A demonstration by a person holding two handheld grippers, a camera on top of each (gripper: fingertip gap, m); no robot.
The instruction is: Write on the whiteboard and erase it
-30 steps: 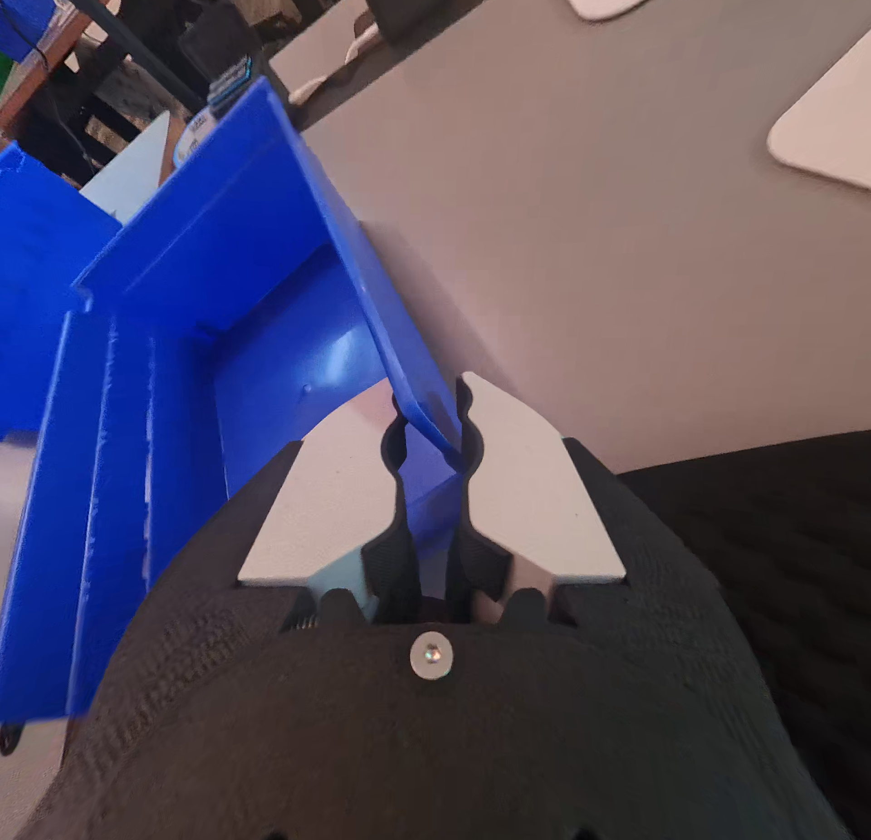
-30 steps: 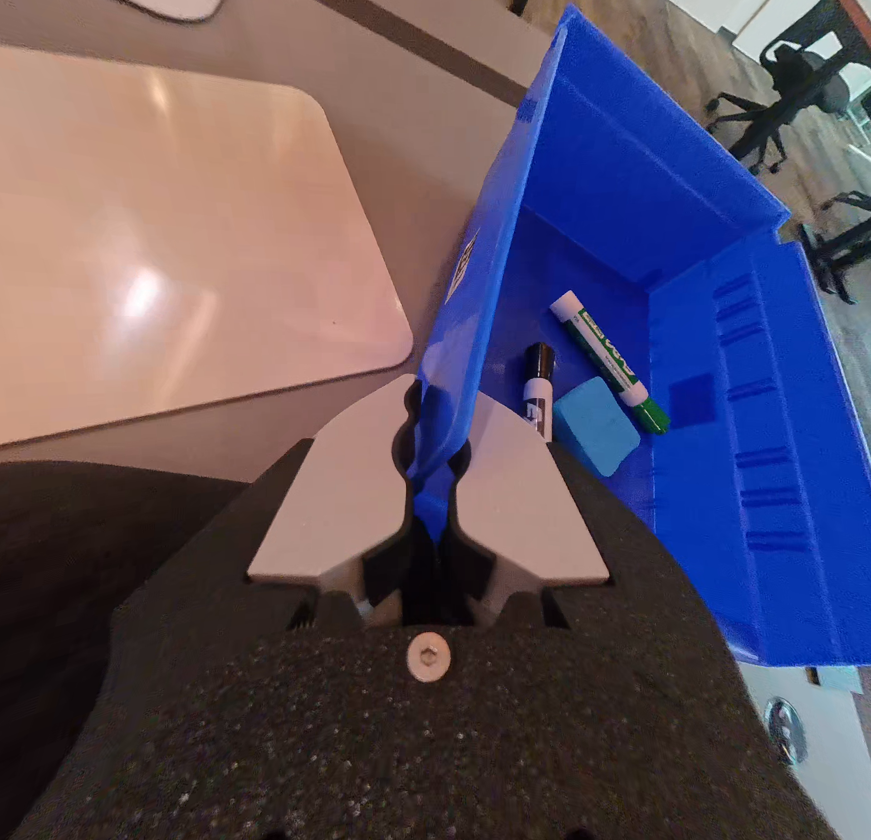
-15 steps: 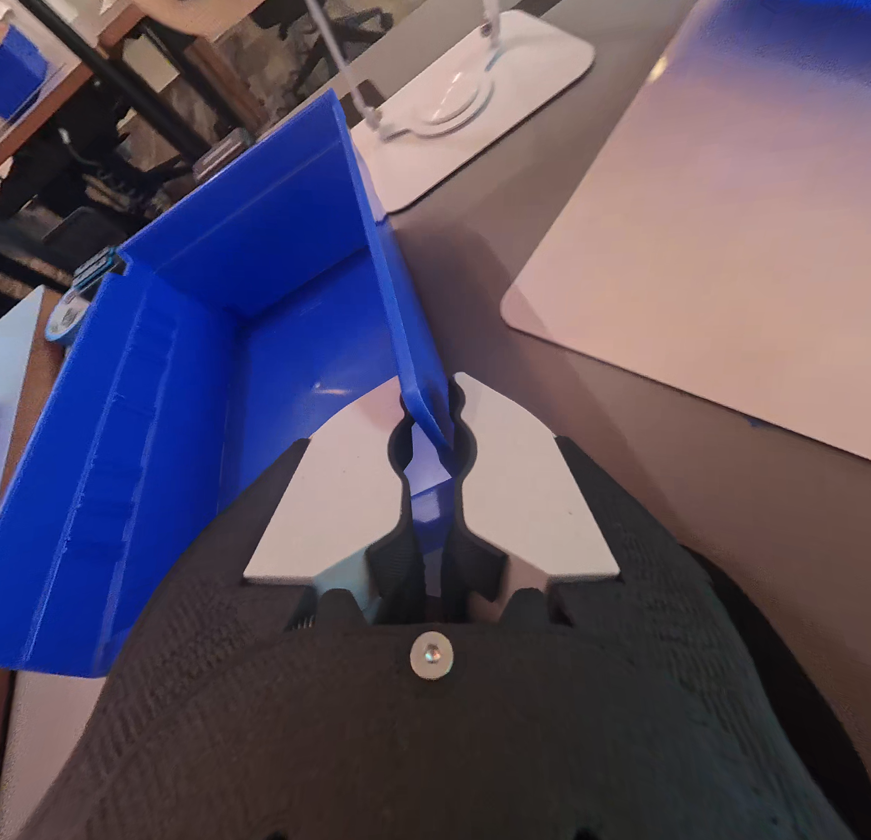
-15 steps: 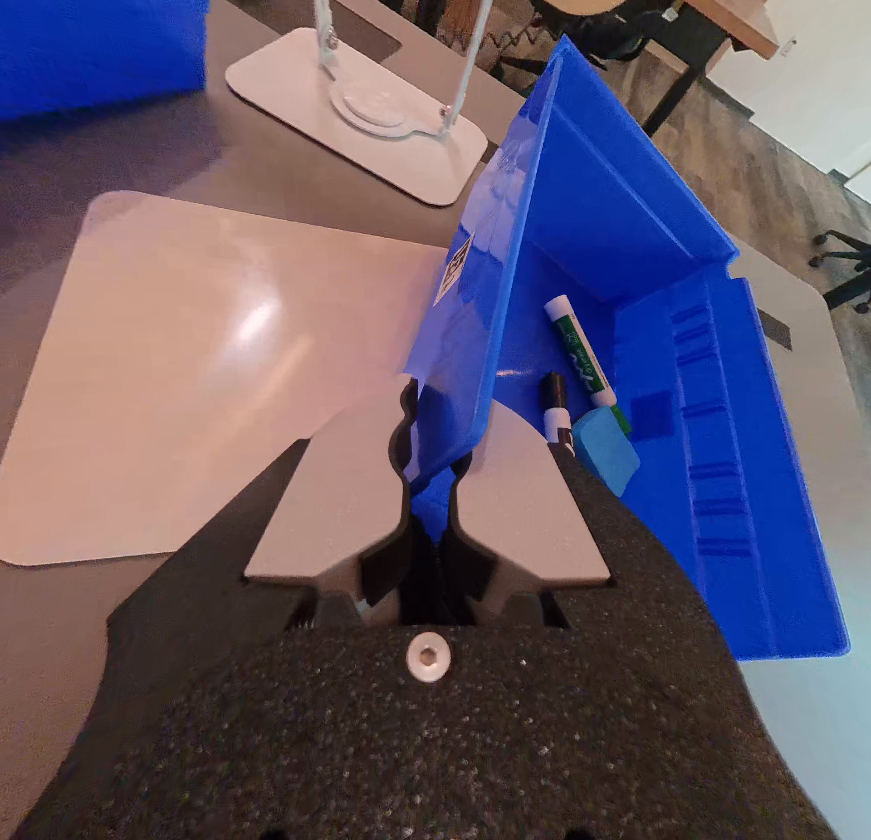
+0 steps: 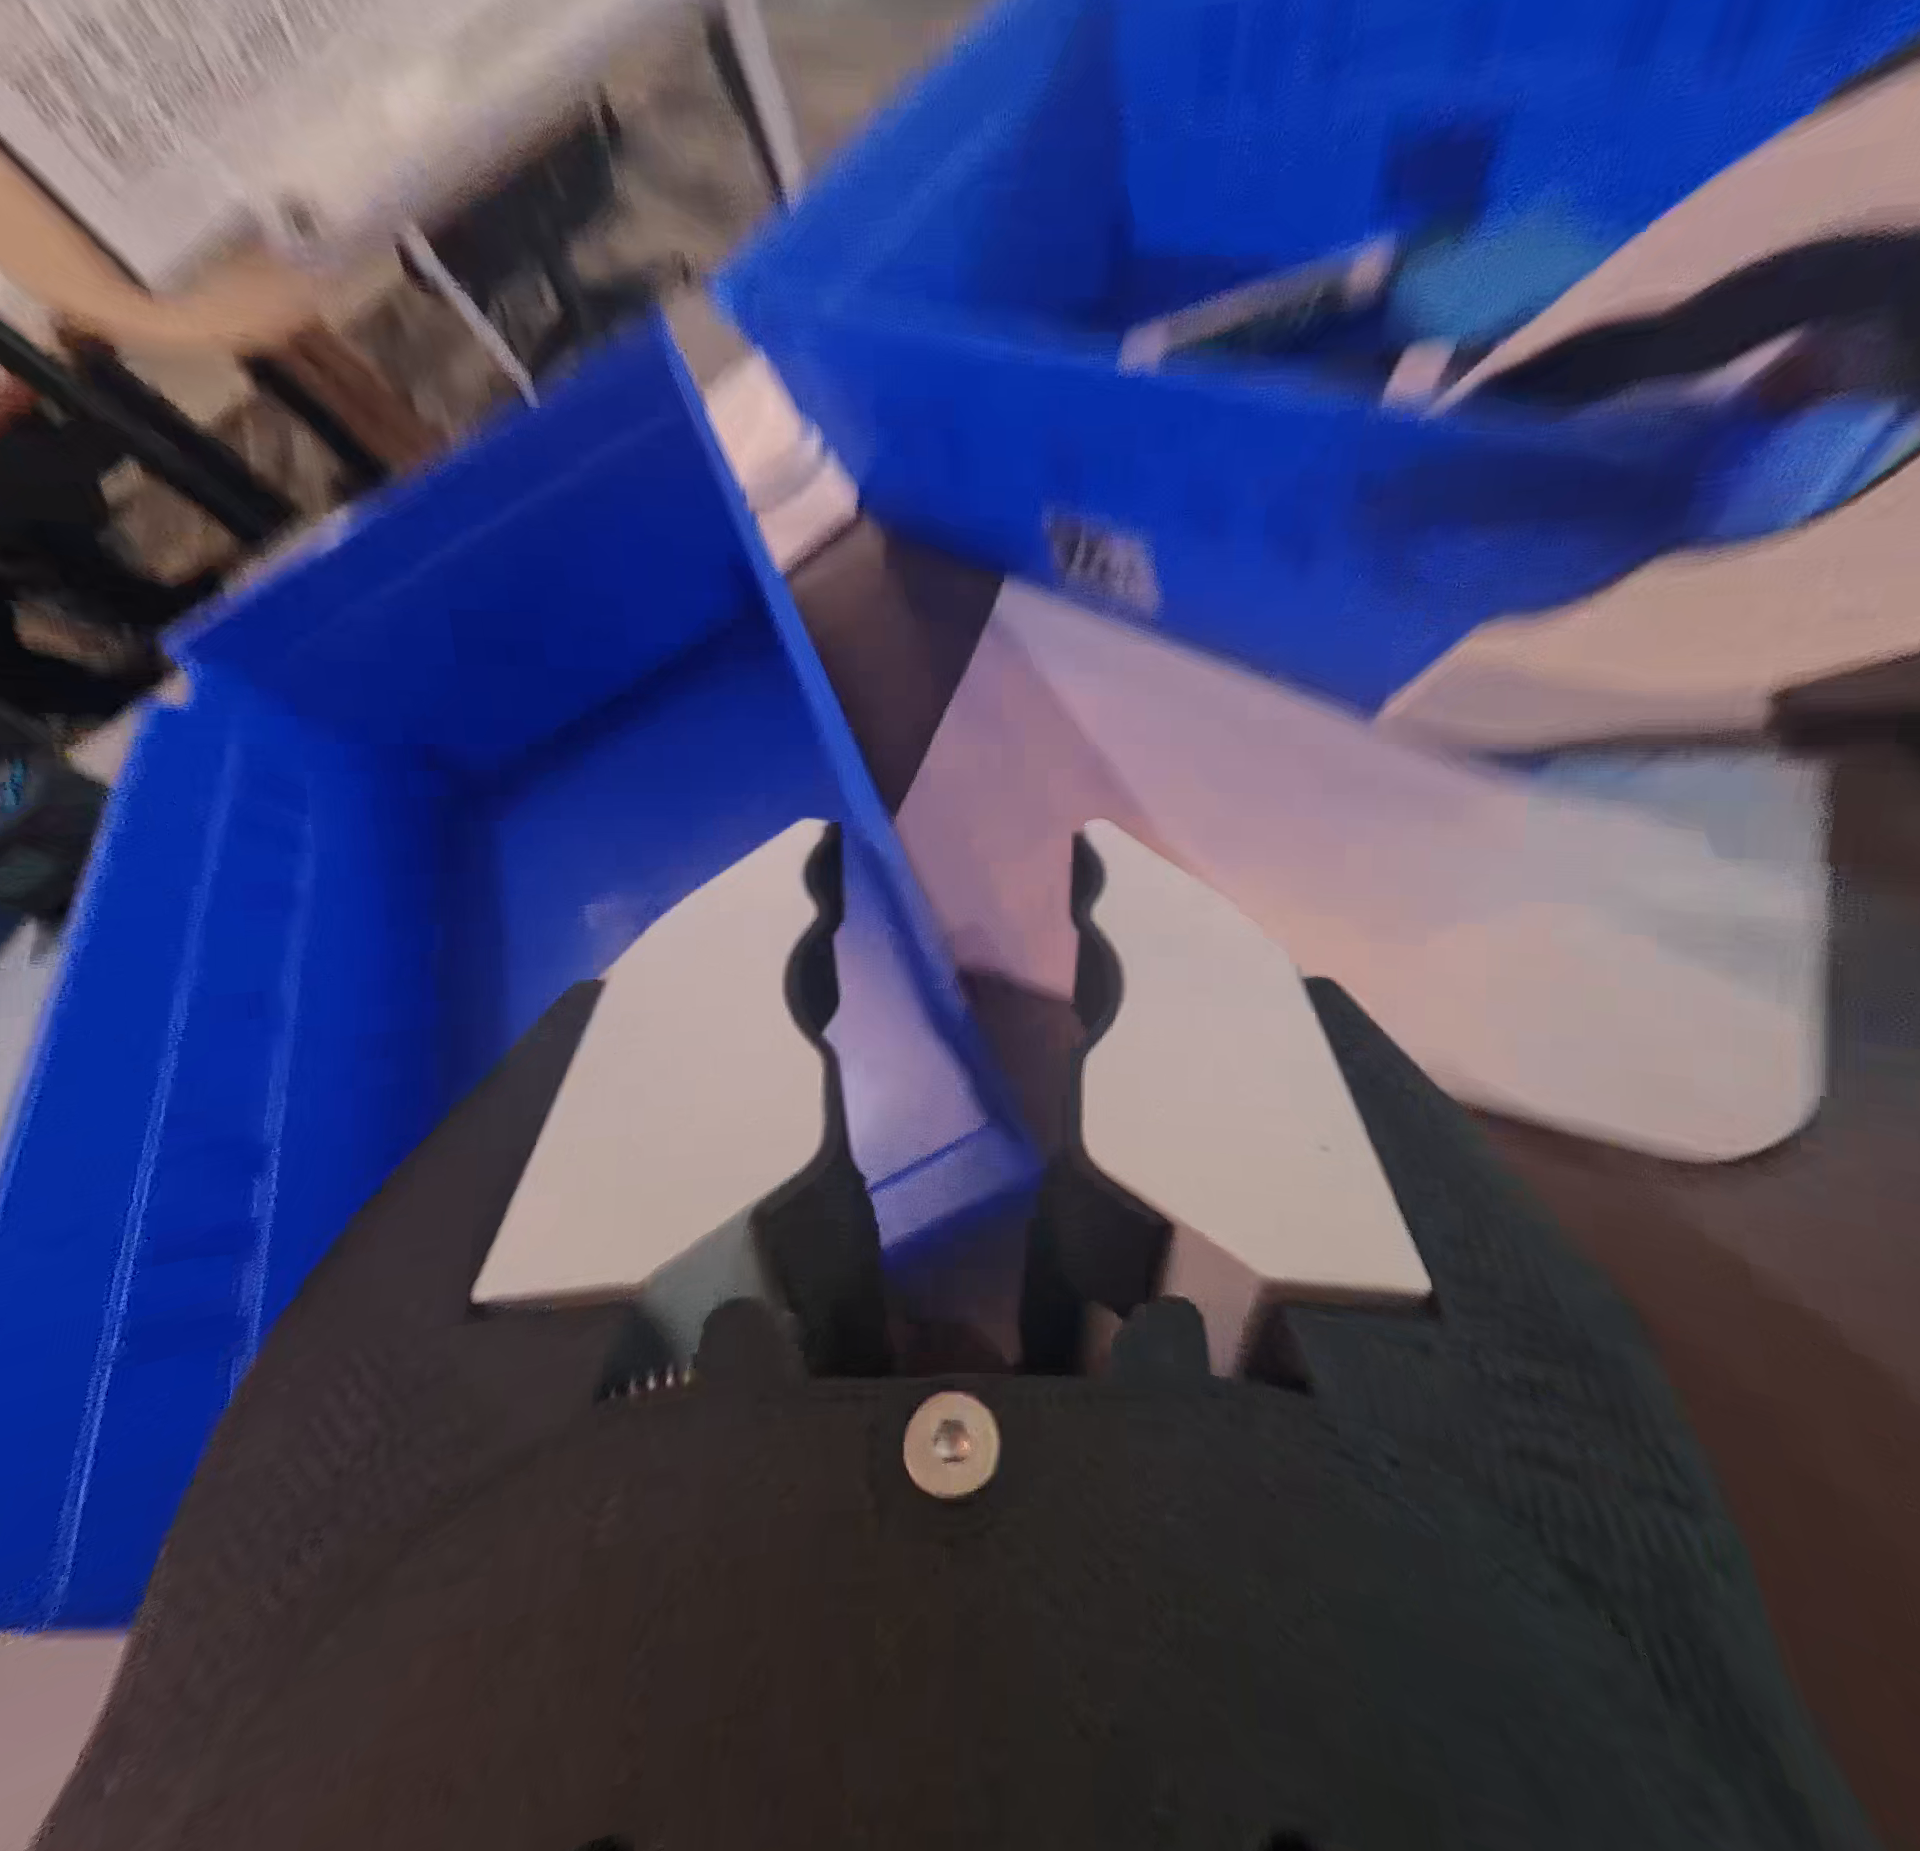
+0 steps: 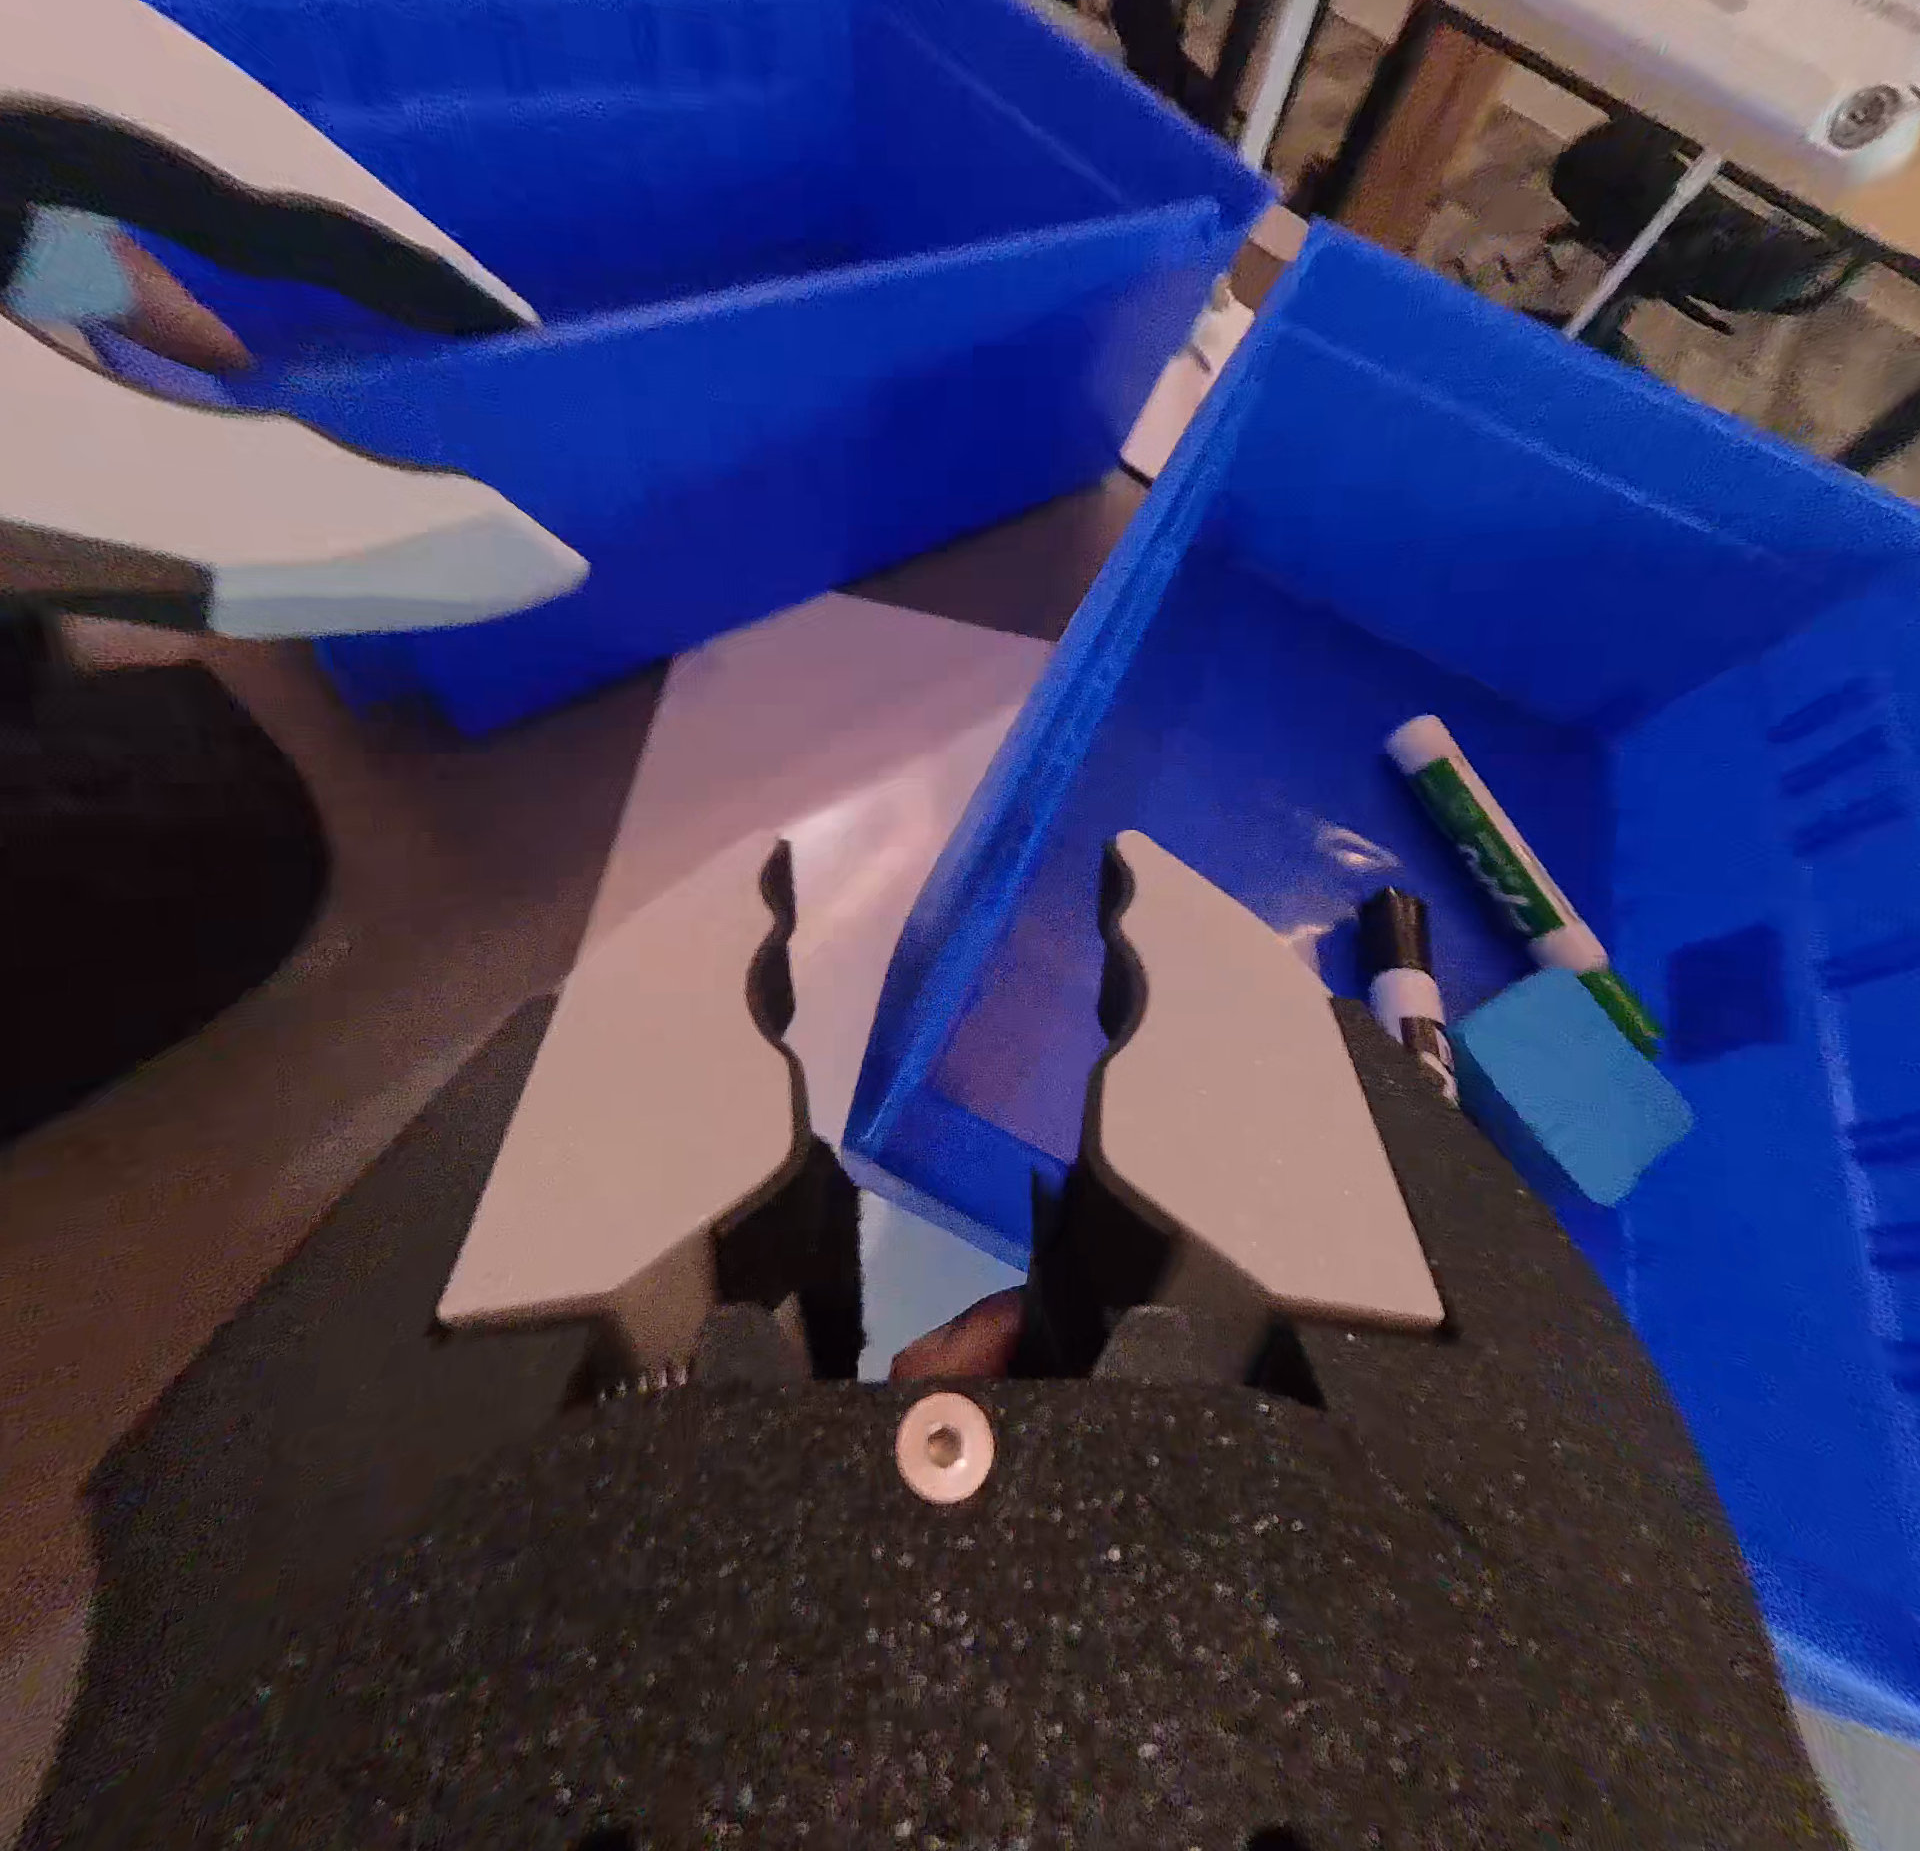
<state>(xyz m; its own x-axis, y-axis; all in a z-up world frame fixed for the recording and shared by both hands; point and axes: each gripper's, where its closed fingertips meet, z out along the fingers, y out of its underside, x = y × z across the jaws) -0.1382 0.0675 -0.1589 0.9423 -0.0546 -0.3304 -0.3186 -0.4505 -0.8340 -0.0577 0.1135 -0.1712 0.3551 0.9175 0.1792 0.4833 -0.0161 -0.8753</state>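
The left wrist view is blurred. My left gripper (image 5: 951,845) is open, and the right wall of an empty blue bin (image 5: 436,866) stands between its jaws. My right gripper (image 6: 948,845) is open around the left wall of a second blue bin (image 6: 1507,513). That bin holds a green marker (image 6: 1496,866), a black marker (image 6: 1403,970) and a blue eraser (image 6: 1558,1105). The white whiteboard (image 6: 790,762) lies flat between the two bins and also shows in the left wrist view (image 5: 1351,918). The left gripper (image 6: 540,440) also shows at the left of the right wrist view, astride the empty bin (image 6: 727,367).
The bins stand close together at an angle on a grey-brown table (image 6: 436,814). A white lamp base (image 6: 1184,399) shows in the gap behind them. Dark chairs and desk legs (image 6: 1662,222) stand beyond the table. A dark shape (image 6: 135,866) lies at the near left.
Both grippers were shut on their bin walls and have opened. The two bins have come together over the whiteboard, and both cameras have swung toward each other.
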